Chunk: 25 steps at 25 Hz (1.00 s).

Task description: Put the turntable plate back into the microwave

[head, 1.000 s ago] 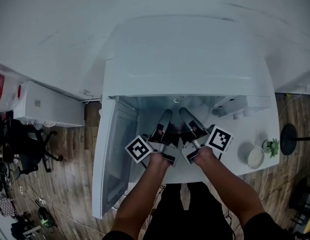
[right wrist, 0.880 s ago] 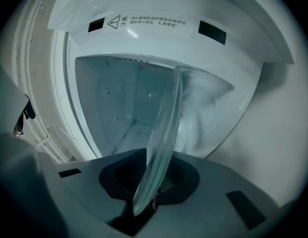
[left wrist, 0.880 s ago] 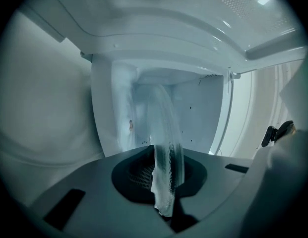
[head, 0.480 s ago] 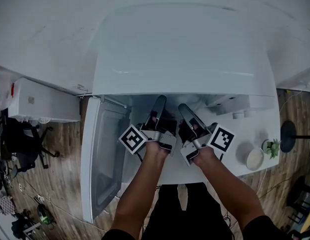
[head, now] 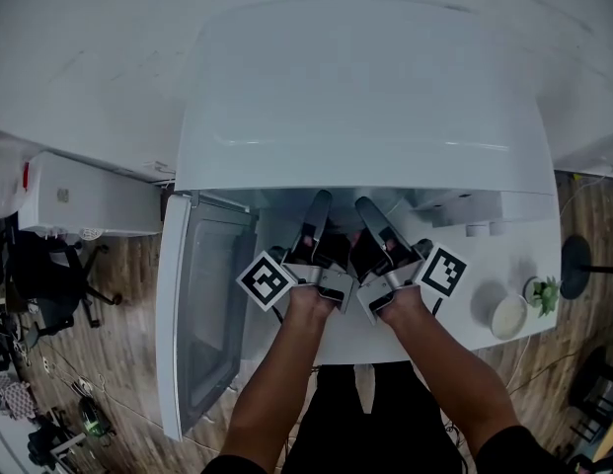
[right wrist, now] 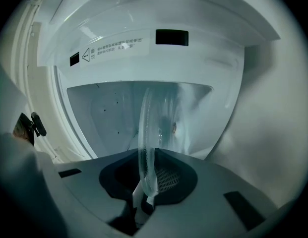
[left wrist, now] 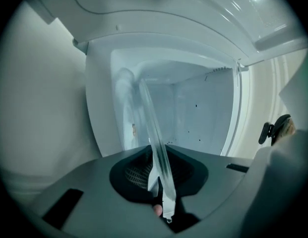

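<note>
A white microwave (head: 365,87) fills the head view, its door (head: 202,304) swung open to the left. Both grippers reach side by side into the mouth of the cavity. The clear glass turntable plate (left wrist: 151,133) shows edge-on in the left gripper view, and my left gripper (left wrist: 161,202) is shut on its rim. The right gripper view shows the same plate (right wrist: 149,143) edge-on, clamped by my right gripper (right wrist: 144,197), with the white cavity behind. From the head, the left gripper (head: 316,210) and right gripper (head: 370,215) have their tips under the microwave's top edge, and the plate is hard to make out.
The microwave stands on a white counter (head: 454,304). On its right end sit a small white bowl (head: 507,315) and a little potted plant (head: 543,292). A white cabinet (head: 79,200) and a dark office chair (head: 44,284) stand on the wooden floor at the left.
Both grippers have pushed a little farther into the cavity opening with the plate. The door now stands swung wider to the left.
</note>
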Each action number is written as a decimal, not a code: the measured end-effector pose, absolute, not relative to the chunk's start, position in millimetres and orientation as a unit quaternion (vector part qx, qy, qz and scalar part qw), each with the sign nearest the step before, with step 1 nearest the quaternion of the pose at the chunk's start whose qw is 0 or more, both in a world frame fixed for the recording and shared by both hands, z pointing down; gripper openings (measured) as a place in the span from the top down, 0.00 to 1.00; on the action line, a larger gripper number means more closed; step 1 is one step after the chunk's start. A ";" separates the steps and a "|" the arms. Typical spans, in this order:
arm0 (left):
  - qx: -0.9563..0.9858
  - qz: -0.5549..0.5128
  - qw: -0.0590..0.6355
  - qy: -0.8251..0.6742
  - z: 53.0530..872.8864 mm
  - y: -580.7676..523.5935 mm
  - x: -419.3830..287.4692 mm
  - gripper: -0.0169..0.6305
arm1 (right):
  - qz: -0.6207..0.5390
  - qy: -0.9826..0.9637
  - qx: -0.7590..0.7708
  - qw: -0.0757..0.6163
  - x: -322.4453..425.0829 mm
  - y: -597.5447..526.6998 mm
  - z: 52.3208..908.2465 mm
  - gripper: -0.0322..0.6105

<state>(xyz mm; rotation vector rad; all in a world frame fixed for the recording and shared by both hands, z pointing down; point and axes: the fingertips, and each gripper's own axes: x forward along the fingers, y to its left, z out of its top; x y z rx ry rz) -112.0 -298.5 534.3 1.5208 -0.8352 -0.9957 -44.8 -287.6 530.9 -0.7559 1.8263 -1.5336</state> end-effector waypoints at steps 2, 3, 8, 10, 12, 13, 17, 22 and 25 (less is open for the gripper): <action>0.649 -0.409 0.535 -0.353 534.1 -294.1 -110.5 0.86 | -0.586 0.685 -0.287 0.324 -43.9 -292.0 532.6 0.84; 0.650 -0.408 0.532 -0.358 534.0 -292.6 -111.9 0.85 | -0.588 0.681 -0.286 0.329 -44.0 -293.6 532.9 0.85; 0.647 -0.401 0.536 -0.364 537.8 -290.5 -117.1 0.85 | -0.594 0.670 -0.291 0.336 -45.6 -297.1 537.0 0.84; 0.643 -0.401 0.543 -0.361 541.3 -290.9 -118.0 0.86 | -0.595 0.669 -0.295 0.335 -46.5 -297.9 539.3 0.85; 0.640 -0.404 0.548 -0.357 542.5 -292.7 -118.8 0.87 | -0.591 0.670 -0.301 0.333 -47.1 -298.7 540.2 0.85; 0.638 -0.407 0.549 -0.354 542.3 -294.0 -119.1 0.87 | -0.589 0.672 -0.305 0.330 -47.1 -299.5 540.3 0.85; 0.631 -0.411 0.554 -0.356 543.6 -297.2 -117.2 0.87 | -0.588 0.672 -0.323 0.314 -45.4 -302.6 542.9 0.85; 0.626 -0.411 0.555 -0.361 542.6 -299.3 -118.3 0.87 | -0.589 0.672 -0.323 0.311 -46.1 -304.3 543.1 0.85; 0.623 -0.403 0.561 -0.366 542.3 -301.5 -118.4 0.86 | -0.595 0.666 -0.324 0.311 -46.2 -305.7 543.3 0.83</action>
